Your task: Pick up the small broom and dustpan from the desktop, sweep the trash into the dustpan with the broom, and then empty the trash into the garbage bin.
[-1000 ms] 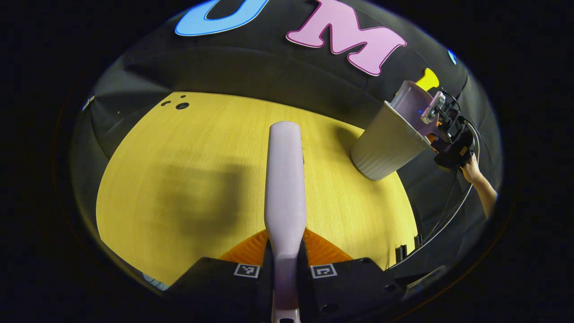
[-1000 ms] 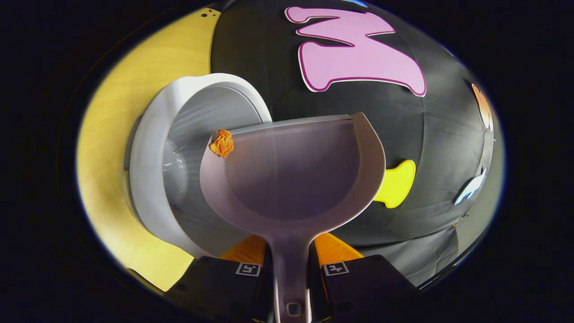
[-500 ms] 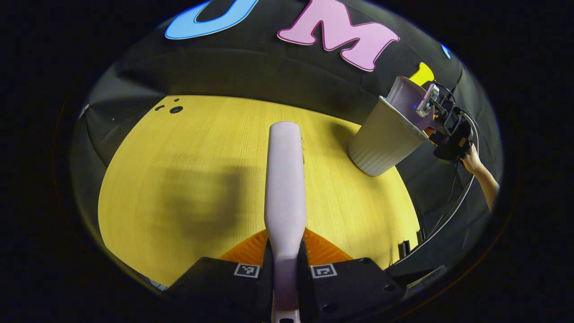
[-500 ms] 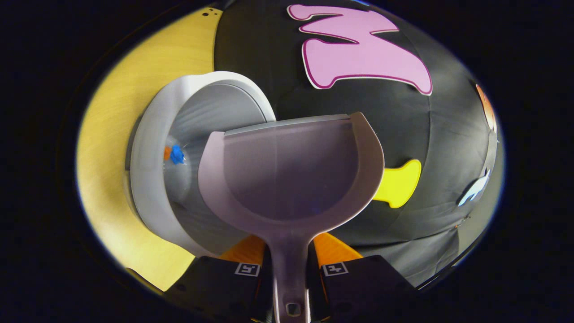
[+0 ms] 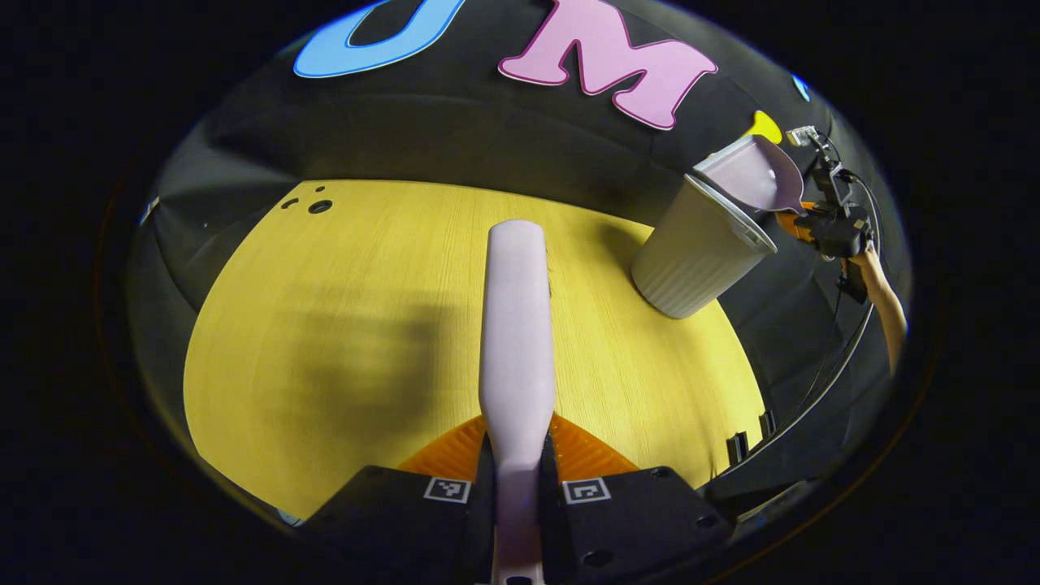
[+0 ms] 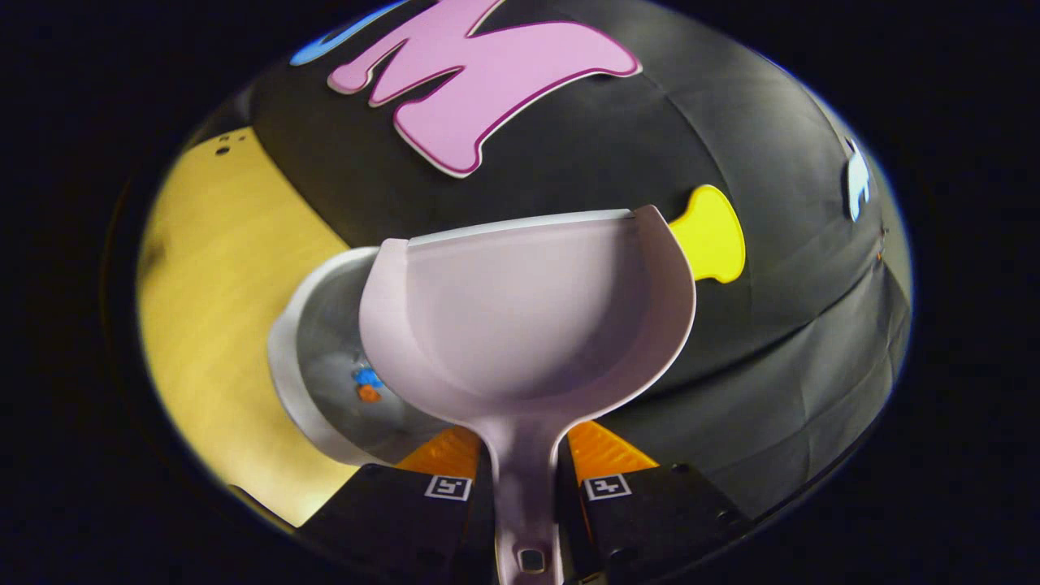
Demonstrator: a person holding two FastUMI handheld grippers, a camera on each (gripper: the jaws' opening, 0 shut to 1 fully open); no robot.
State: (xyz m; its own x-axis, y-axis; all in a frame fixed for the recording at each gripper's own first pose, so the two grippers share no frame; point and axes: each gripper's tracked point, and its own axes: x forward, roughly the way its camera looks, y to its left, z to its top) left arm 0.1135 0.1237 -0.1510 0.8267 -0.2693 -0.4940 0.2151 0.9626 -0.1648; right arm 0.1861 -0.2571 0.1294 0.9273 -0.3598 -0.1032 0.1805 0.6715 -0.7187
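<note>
Left gripper view first: the left hand-held gripper [image 5: 517, 487] is clamped on the broom [image 5: 517, 325] handle, which sticks straight out over the yellow counter [image 5: 341, 325]. No trash shows on the counter top here, so the sweeping looks done. Off past the broom, the garbage bin [image 5: 695, 256] stands on the counter near its far edge, and the dustpan [image 5: 751, 175] hangs right over the bin's rim, held by the right hand-held gripper [image 5: 816, 223] with a person's hand [image 5: 873, 272] behind it.

Right gripper view: the right hand-held gripper [image 6: 524, 496] has both fingers pinched on the dustpan [image 6: 528, 317] handle. The pan looks empty inside. Below and beside the pan is the open garbage bin [image 6: 317, 366], and a blue scrap [image 6: 367, 377] and an orange scrap [image 6: 369, 394] sit down at the bottom of it.

So the dump looks finished, going by the empty pan and the bits in the bin. Pretty much nothing is left, except maybe setting the tools back down.
</note>
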